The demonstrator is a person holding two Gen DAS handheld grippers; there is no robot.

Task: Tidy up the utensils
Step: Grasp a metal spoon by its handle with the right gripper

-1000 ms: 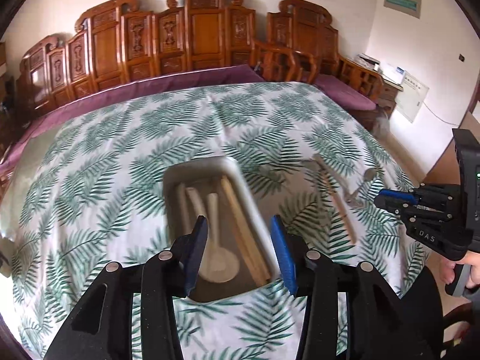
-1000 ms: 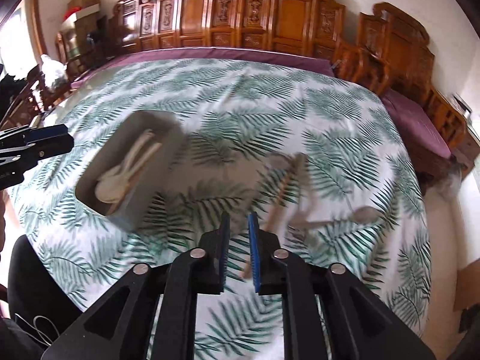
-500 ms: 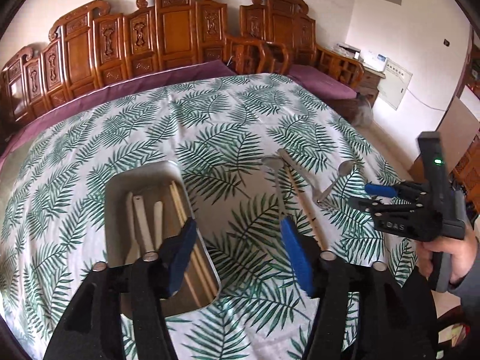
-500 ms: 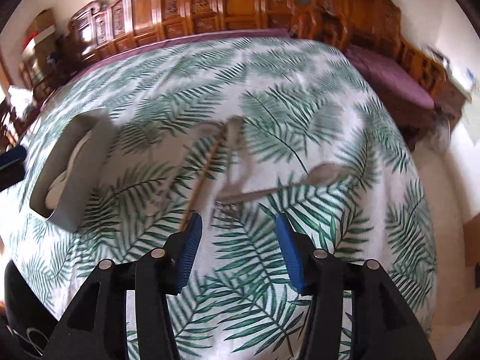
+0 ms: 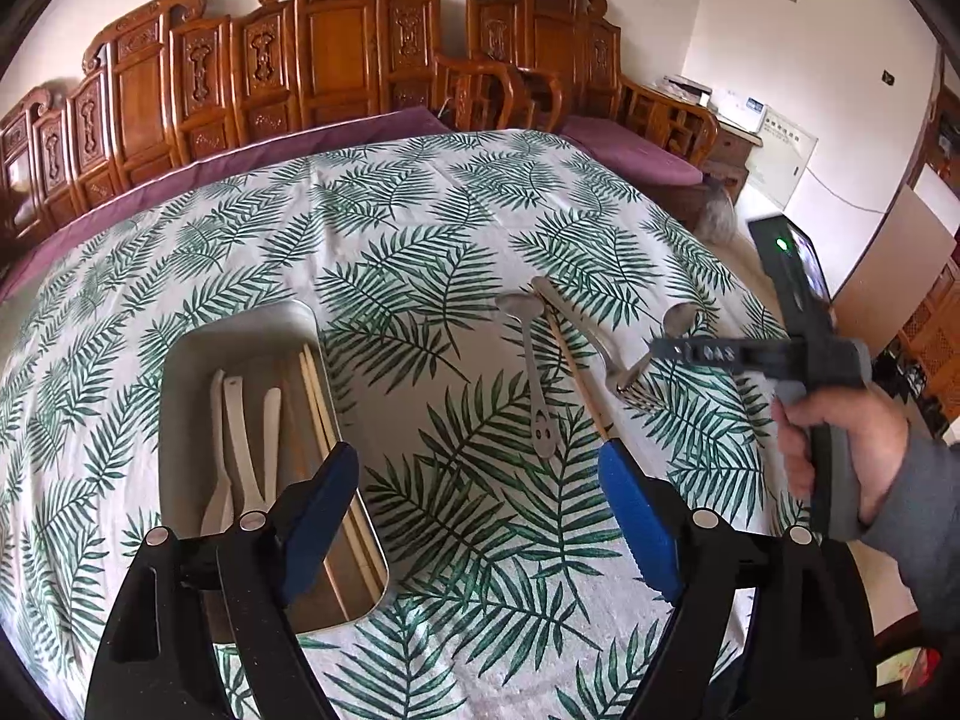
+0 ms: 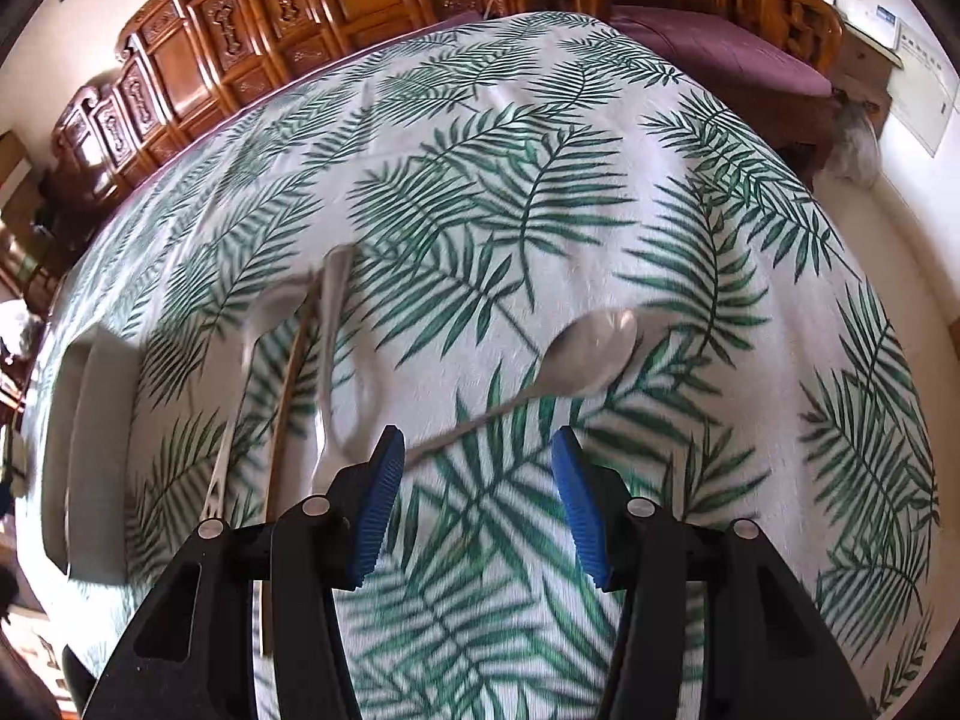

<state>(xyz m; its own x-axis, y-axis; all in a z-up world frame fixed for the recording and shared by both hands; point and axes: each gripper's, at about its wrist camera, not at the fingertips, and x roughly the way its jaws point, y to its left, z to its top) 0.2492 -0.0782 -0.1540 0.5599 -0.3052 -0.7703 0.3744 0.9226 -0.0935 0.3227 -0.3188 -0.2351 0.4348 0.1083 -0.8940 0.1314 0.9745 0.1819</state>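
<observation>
Now, from the left wrist, the left gripper [image 5: 477,495] has just been opening and hangs wide and empty between the tray [image 5: 240,336], already stocked with pale spoons and chopsticks, and the loose spoons [image 5: 536,381] ahead, likely lining up another pickup. From the right wrist, the right gripper [image 6: 474,501] stands half-open, nothing pinched, with the spoon [image 6: 564,369] handle just off its left pad.

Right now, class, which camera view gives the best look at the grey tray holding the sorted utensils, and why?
The left wrist view. There the tray lies in sharp focus and you look down into it at the white spoons and chopsticks. In the right wrist view the tray sits blurred at the left edge, its contents hidden.
</observation>
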